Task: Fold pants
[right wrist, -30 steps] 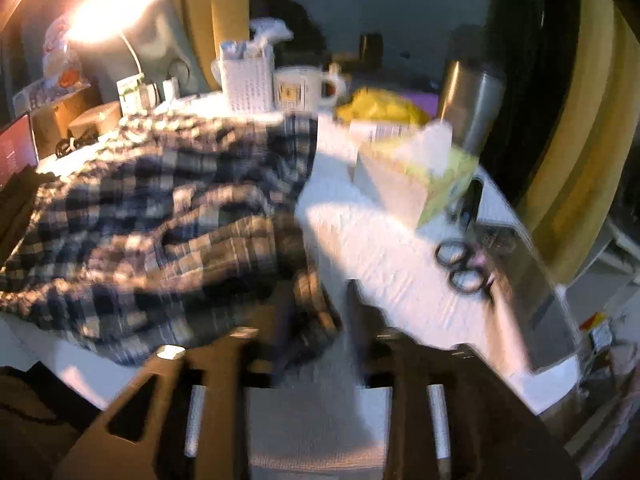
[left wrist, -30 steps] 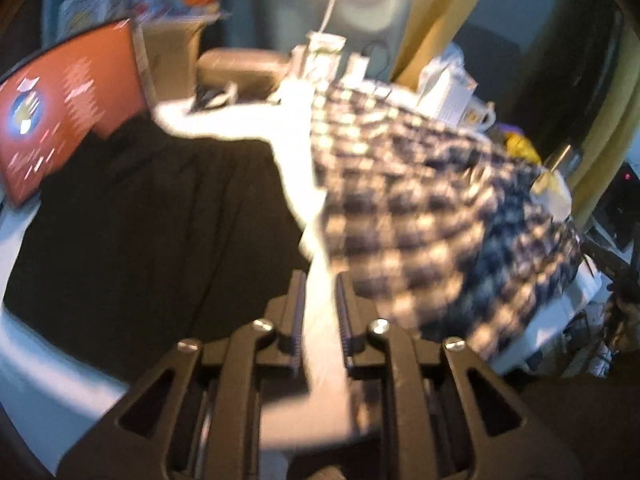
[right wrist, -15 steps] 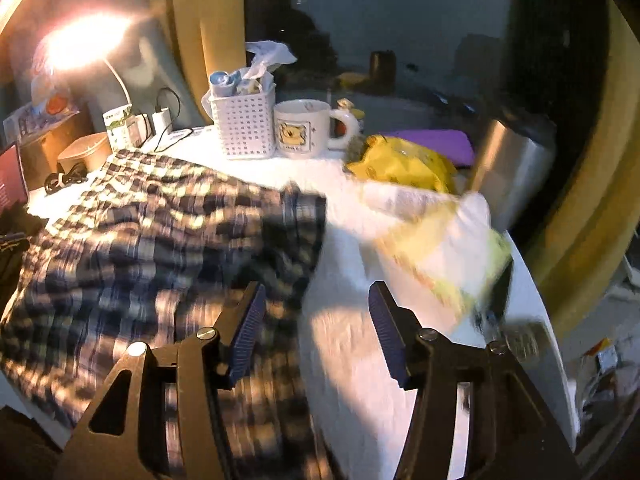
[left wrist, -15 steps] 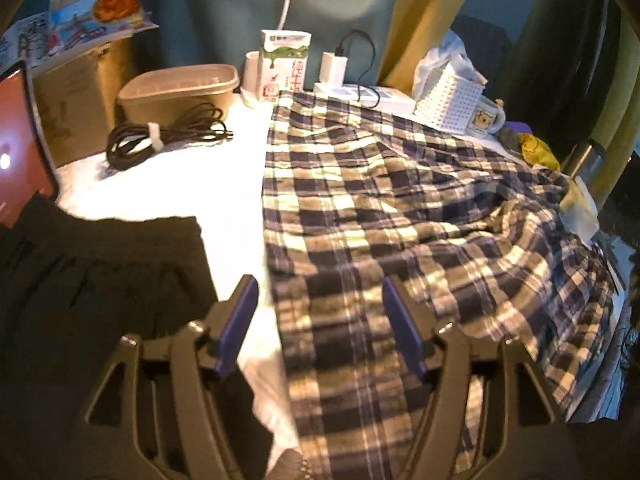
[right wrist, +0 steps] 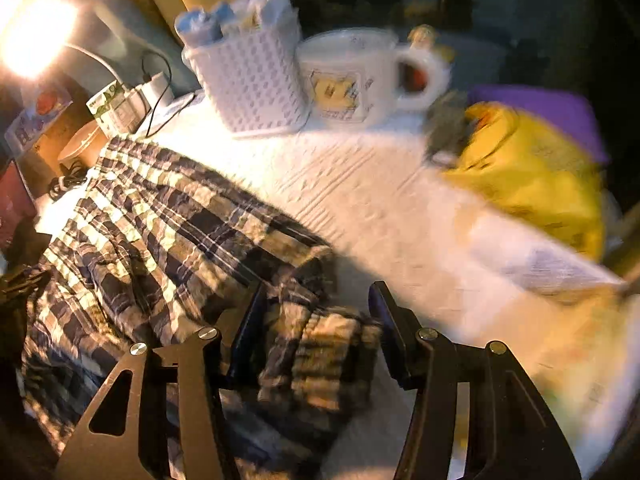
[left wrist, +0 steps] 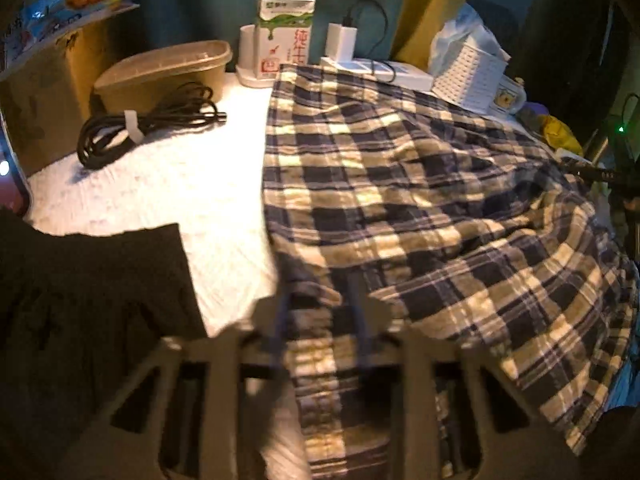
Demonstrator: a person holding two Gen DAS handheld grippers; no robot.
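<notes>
Navy-and-cream plaid cotton pants (left wrist: 420,208) lie spread across the white table (left wrist: 168,184), both grippers' fingers apart over the near edge: left gripper (left wrist: 320,320) blurred, right gripper (right wrist: 316,320) straddling a bunched hem.

I see bare tablecloth (left wrist: 192,184) between the plaid pants (left wrist: 420,208) and the black garment (left wrist: 92,280); a cable (left wrist: 148,124) blocks its far side.

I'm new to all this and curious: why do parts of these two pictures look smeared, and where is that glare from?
Left wrist view: the left gripper is motion-smeared, while the plaid pants and milk carton stay fairly sharp. Right wrist view: a lamp blows out the top-left corner; the mug and yellow bag are streaked.
</notes>
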